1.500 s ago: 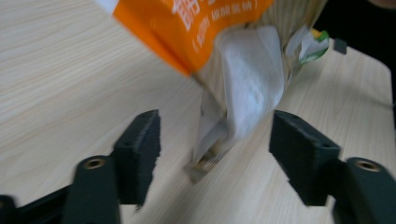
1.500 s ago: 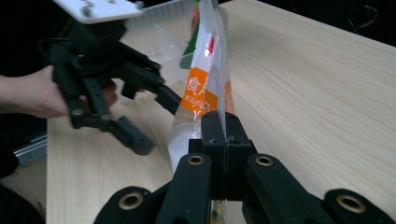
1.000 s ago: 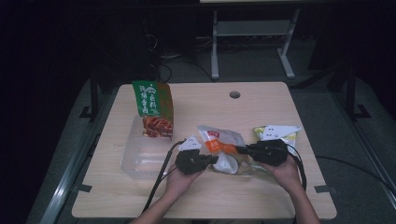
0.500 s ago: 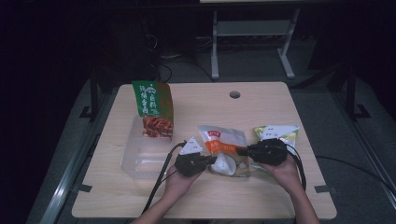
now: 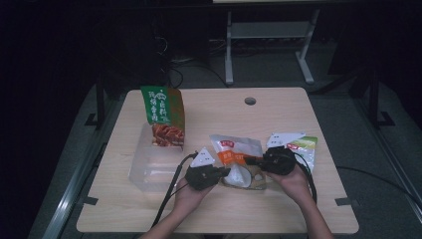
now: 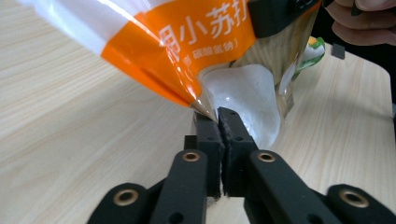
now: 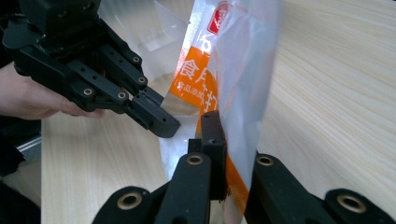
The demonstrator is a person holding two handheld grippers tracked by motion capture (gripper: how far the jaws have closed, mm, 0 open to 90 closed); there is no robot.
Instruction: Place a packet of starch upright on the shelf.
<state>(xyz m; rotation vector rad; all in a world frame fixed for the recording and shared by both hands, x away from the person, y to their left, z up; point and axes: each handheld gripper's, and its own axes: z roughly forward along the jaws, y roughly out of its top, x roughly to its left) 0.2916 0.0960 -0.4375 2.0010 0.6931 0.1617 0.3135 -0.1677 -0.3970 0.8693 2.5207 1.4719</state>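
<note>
Nearest the table's front edge, the person's two hands come in from below, each holding a black two-jaw tool. The left gripper (image 5: 225, 172) has its jaws drawn nearly together on a corner of the orange, white and clear plastic pouch of white powder (image 5: 238, 158); in the left gripper view (image 6: 218, 122) the folded tip of the pouch (image 6: 196, 51) sits pinched between the pads, and the jaws have just been easing open a little with the film still between them. The right gripper (image 5: 251, 161) is clamped tight on the pouch's opposite edge; in the right gripper view (image 7: 229, 140) the film of the pouch (image 7: 233, 70) passes between its two jaws, with the left gripper (image 7: 159, 122) pointing in from the other side, close to the pouch, though whether that tip touches the film there is hard to tell. The pouch hangs stretched between the two tools, lifted at its edges, over the middle of the pale wooden table (image 5: 219, 214).

Just beyond the right hand lies a white and green flat packet (image 5: 294, 145). Left of the pouch sits a clear plastic box (image 5: 152, 167), and a tall green and brown snack bag (image 5: 163, 117) stands at the box's far end, seemingly inside it. Farther off, the table has a round cable hole (image 5: 250, 101).
</note>
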